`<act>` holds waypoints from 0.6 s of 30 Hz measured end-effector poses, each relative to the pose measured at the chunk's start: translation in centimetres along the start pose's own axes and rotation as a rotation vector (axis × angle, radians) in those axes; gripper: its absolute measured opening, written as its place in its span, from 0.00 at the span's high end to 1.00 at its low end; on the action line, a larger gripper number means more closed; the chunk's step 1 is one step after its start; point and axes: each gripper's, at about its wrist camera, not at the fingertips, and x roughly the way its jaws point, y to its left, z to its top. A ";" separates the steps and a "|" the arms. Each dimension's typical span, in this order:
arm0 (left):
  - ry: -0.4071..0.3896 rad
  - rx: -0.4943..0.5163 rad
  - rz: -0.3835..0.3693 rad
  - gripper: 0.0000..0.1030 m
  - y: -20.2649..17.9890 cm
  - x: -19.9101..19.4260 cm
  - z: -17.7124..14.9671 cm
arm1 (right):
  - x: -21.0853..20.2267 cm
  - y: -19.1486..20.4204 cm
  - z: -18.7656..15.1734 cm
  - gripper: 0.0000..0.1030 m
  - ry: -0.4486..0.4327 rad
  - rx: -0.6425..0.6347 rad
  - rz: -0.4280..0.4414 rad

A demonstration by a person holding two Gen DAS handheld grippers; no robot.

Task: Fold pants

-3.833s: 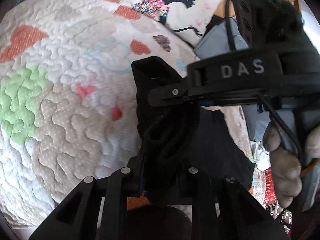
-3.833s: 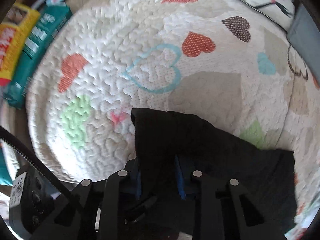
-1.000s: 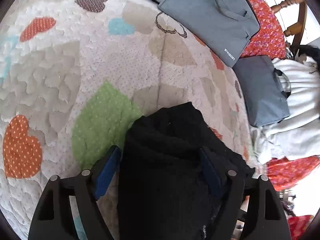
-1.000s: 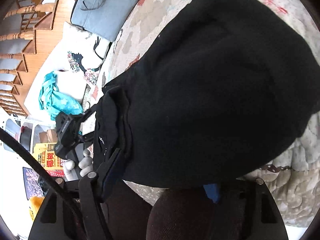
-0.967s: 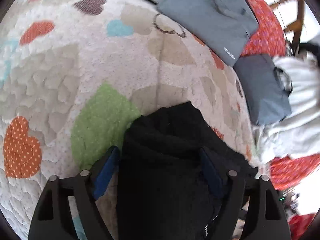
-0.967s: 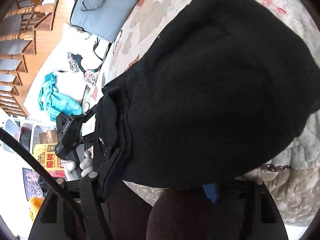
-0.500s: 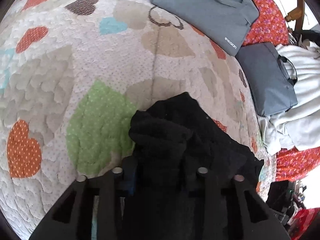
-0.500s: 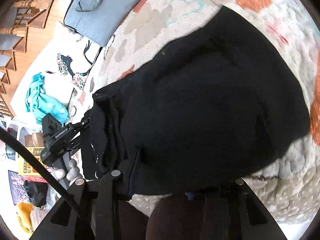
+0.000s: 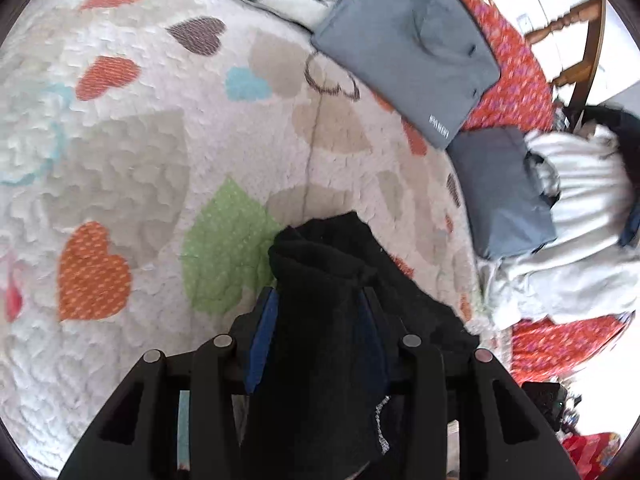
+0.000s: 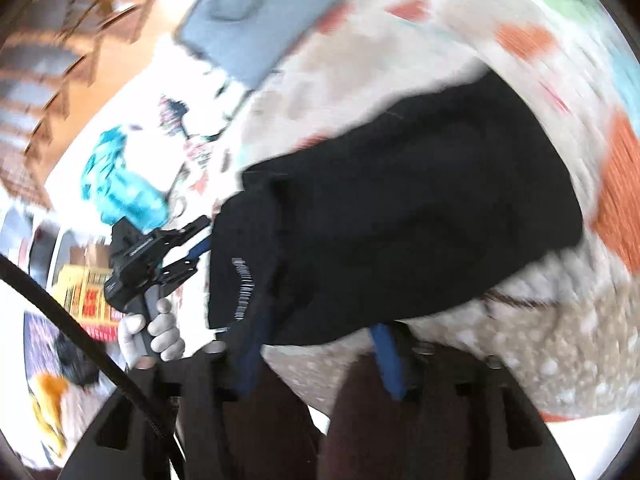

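Black pants (image 9: 320, 280) lie bunched on a heart-print quilt (image 9: 120, 168) on a bed, gripped at one end by both tools. The left tool (image 9: 318, 320) is clenched on a thick wad of the fabric, its blue pads pressed against either side of the bundle. The right tool (image 10: 316, 356) looks only partly closed: a fold of the pants lies against its left pad, while its right pad stands clear below the cloth, so whether it truly holds the pants cannot be told through the motion blur. In the right wrist view, the left tool (image 10: 188, 252) and the gloved hand (image 10: 156, 332) holding it sit at the near end of the garment, whose far end rests flat on the quilt. Two grey bags (image 9: 408, 40) and a heap of white clothes (image 9: 572, 216) lie near the quilt's edge.

The fold appears under way, not finished. The risk from here is a lopsided lift: if the right tool has a loose bite, that side could slip free and the layers slump into a heap. The left tool's thick wad could also drag hidden layers along and crease the fold.
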 end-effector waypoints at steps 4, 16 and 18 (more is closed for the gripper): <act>-0.060 -0.040 -0.045 0.61 1.2 -4.1 -0.8 | 3.5 2.8 2.1 0.30 0.052 -0.040 -0.111; -0.199 -0.107 0.051 0.55 9.4 -14.6 -5.4 | -6.9 -4.4 -1.9 0.32 -0.120 0.271 -0.613; -0.222 -0.110 0.068 0.55 10.0 -15.4 -6.2 | -6.4 -1.7 -1.2 0.31 -0.151 0.172 -0.499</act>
